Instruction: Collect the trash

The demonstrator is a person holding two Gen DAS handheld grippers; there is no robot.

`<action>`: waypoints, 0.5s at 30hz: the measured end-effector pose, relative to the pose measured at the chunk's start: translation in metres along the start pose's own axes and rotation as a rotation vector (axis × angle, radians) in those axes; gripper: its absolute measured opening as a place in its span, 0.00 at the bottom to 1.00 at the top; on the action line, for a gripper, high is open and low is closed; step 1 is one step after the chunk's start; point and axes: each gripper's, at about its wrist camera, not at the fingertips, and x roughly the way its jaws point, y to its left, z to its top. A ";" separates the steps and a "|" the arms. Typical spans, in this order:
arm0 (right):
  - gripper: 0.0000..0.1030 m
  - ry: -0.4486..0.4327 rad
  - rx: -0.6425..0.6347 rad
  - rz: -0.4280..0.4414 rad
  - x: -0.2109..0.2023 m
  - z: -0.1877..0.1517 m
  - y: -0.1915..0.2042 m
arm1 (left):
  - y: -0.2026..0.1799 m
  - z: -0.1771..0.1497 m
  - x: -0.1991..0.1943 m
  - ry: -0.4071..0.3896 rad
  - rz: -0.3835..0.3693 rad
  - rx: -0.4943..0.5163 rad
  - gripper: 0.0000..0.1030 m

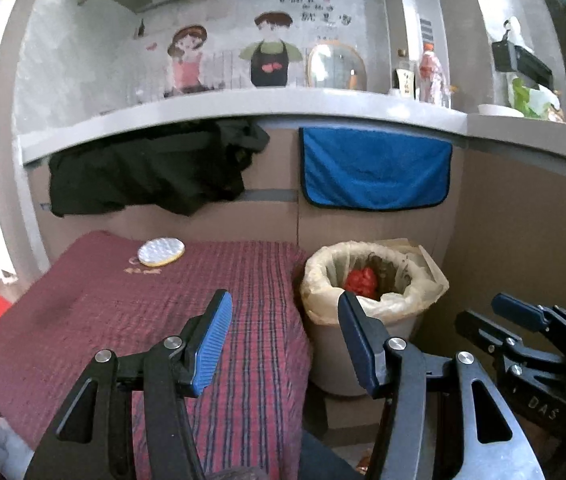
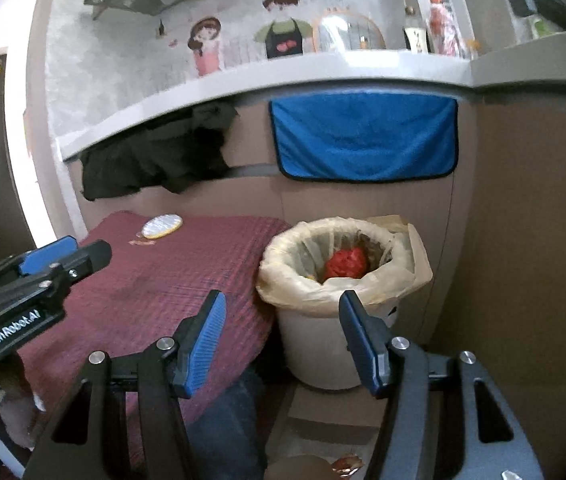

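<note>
A pale bin (image 1: 323, 344) lined with a translucent bag stands on the floor right of a low table. Red crumpled trash (image 1: 361, 280) lies inside it. My left gripper (image 1: 283, 308) hovers open over the table's right edge, with nothing between its blue pads. A round white disc with a yellow rim (image 1: 161, 251) lies at the table's far side. My right gripper (image 1: 477, 310) is lower right of the bin. In the right wrist view the right gripper (image 2: 283, 304) is open and empty before the bin (image 2: 315, 344) and its red trash (image 2: 345, 262). The left gripper (image 2: 91, 246) hangs over the table, short of the disc (image 2: 161, 226).
A maroon checked cloth (image 1: 123, 320) covers the table. Behind it, a blue towel (image 1: 375, 168) and a black garment (image 1: 143, 172) hang under a grey counter ledge (image 1: 243, 104) with bottles (image 1: 431, 76). A small brownish scrap (image 2: 347, 464) lies on the floor near a person's knee.
</note>
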 end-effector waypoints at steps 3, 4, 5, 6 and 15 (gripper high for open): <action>0.54 -0.017 -0.018 -0.007 -0.015 -0.011 0.013 | 0.007 -0.005 -0.018 -0.009 0.049 -0.005 0.54; 0.54 -0.016 -0.024 -0.006 -0.016 -0.013 0.016 | 0.009 -0.007 -0.022 0.000 0.075 -0.005 0.54; 0.54 -0.015 -0.037 -0.004 -0.020 -0.016 0.022 | 0.012 -0.009 -0.024 0.019 0.116 -0.007 0.54; 0.54 -0.013 -0.042 -0.002 -0.021 -0.016 0.024 | 0.014 -0.010 -0.026 0.031 0.142 -0.010 0.54; 0.54 -0.049 -0.051 0.021 -0.035 -0.015 0.036 | 0.035 -0.016 -0.054 -0.026 0.236 -0.091 0.54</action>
